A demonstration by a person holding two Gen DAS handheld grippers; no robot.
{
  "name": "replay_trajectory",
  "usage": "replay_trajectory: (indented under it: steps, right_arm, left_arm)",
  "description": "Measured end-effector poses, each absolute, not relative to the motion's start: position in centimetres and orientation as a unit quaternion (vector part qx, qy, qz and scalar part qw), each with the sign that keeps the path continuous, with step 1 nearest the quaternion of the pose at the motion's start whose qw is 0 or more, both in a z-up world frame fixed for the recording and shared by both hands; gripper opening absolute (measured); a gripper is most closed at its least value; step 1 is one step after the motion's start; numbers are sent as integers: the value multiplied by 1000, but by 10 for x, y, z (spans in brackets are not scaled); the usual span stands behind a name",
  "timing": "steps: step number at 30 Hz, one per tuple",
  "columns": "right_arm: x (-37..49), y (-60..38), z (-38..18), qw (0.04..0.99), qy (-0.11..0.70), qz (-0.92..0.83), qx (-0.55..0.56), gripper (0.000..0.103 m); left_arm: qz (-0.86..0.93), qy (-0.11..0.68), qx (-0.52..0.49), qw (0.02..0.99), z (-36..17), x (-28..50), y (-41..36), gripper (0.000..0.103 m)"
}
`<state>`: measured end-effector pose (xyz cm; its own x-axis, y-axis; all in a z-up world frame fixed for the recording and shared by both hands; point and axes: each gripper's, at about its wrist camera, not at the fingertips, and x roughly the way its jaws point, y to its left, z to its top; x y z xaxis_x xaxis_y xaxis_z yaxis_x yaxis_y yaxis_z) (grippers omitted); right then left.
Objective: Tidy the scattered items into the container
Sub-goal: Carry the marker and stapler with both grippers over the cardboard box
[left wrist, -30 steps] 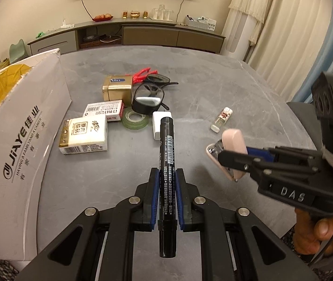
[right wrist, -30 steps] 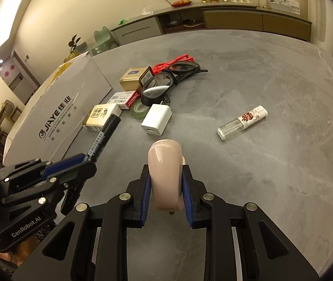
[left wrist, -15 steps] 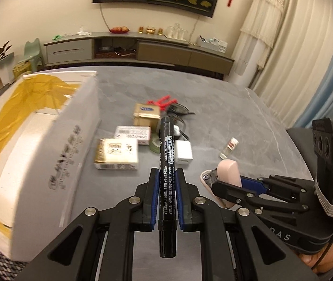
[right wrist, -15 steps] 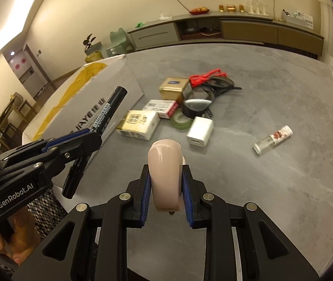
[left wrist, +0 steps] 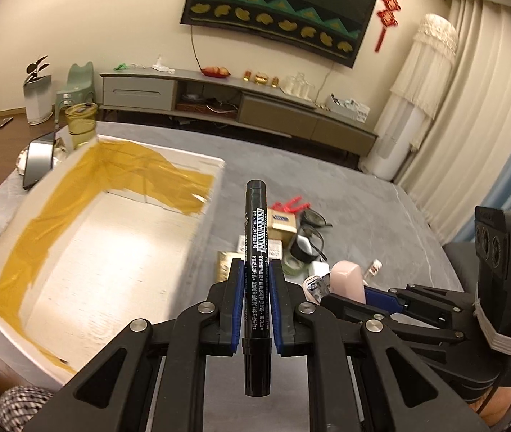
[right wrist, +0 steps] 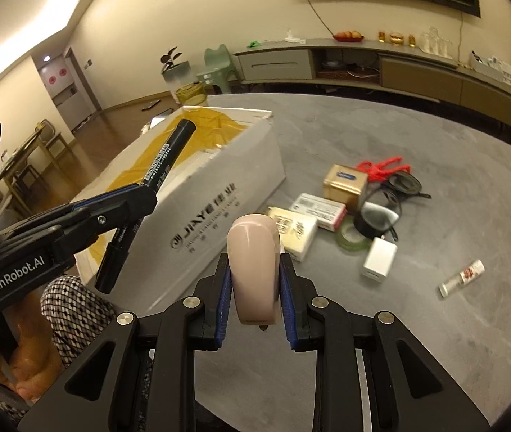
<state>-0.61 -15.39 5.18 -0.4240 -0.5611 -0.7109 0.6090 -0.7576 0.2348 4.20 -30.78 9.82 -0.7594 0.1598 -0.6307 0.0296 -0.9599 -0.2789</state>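
- Two grippers each hold one item: the left gripper (left wrist: pixel 256 284) clamps a black marker (left wrist: pixel 255 237) with a barcode label, above the table near the white cardboard box (left wrist: pixel 111 244).
- The right gripper (right wrist: pixel 253 288) pinches a glossy pale-pink oblong object (right wrist: pixel 253 262) over the grey table (right wrist: pixel 435 342).

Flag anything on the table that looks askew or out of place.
The box is empty. A loose heap lies beside it: gold tin, glasses, tape roll, white charger. A small vial lies on its side, apart. Nothing looks spilled or broken.
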Motion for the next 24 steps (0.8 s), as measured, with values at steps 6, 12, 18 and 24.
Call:
replay_trajectory:
  steps: [6,12,18,24]
  right_arm:
    - [0,-185,66,369,38,-835,405,26]
    - [7,-217,83,393,54,-829,394,26]
    - [10,-248,91,415,60,-818,393,26]
    - [15,-278,93,434,76,-806,394,27]
  left_arm:
    - [928,-159,-337,25,108,51,-341,14]
    - [924,-181,-337,12,109,59,-377,14]
    - [921,-194,-336,-1,112,62,-408,14]
    - [912,-206,-354,-9,108,63,-432,14]
